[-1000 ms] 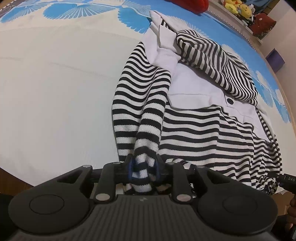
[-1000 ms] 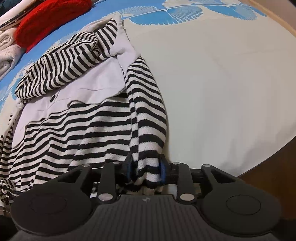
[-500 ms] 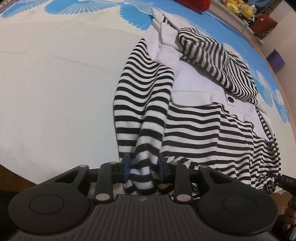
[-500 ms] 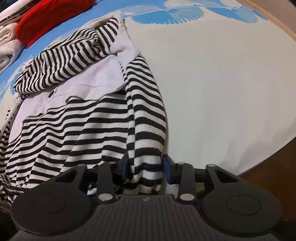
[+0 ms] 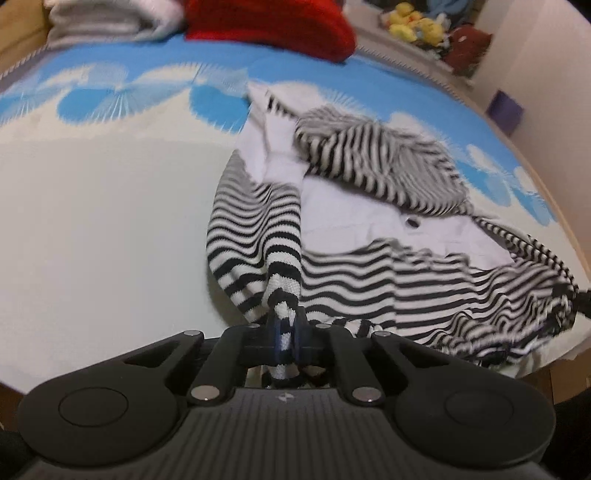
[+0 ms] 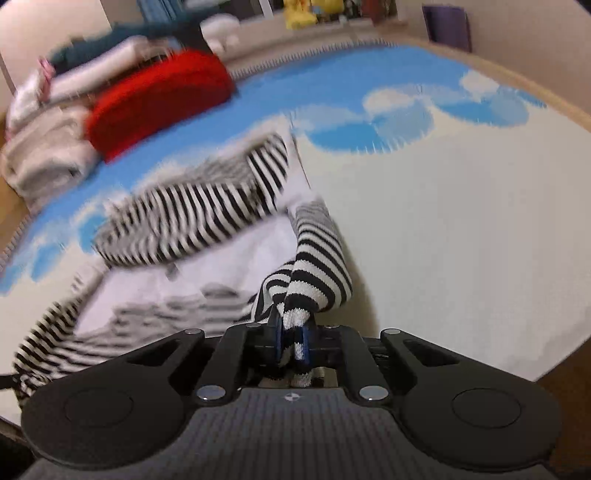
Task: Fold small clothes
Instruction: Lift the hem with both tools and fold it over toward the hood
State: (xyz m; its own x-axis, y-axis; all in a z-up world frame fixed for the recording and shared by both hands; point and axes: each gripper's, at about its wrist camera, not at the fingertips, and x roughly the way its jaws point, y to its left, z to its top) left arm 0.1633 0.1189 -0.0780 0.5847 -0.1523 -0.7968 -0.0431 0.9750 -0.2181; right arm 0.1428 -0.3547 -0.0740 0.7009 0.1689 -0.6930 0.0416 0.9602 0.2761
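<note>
Now both sets of jaws have just been closing, and each pinches a bunch of striped cloth. The left gripper holds one near corner of the top. The right gripper holds the other near corner. The rest of the top lies flat on the bed, with its far end toward the blue pattern.

The step looks like lifting the near edge to fold it over the far part. To do it well, both hands should go up together and stay level, so the edge does not sag in the middle. They should keep well apart, so the cloth stays stretched and smooth. Then they should carry the edge forward and lay it down softly. The grip must stay tight, because the bunched cloth could slip out.

The left view shows the whole near edge running off to the right, with its wavy stripes, and a small dark button on the white part. It also shows yellow toys far away on a shelf. The right view shows more of the red pillow and a pale pile of cloth beside it. It is blurry, so small things there are hard to tell.
</note>
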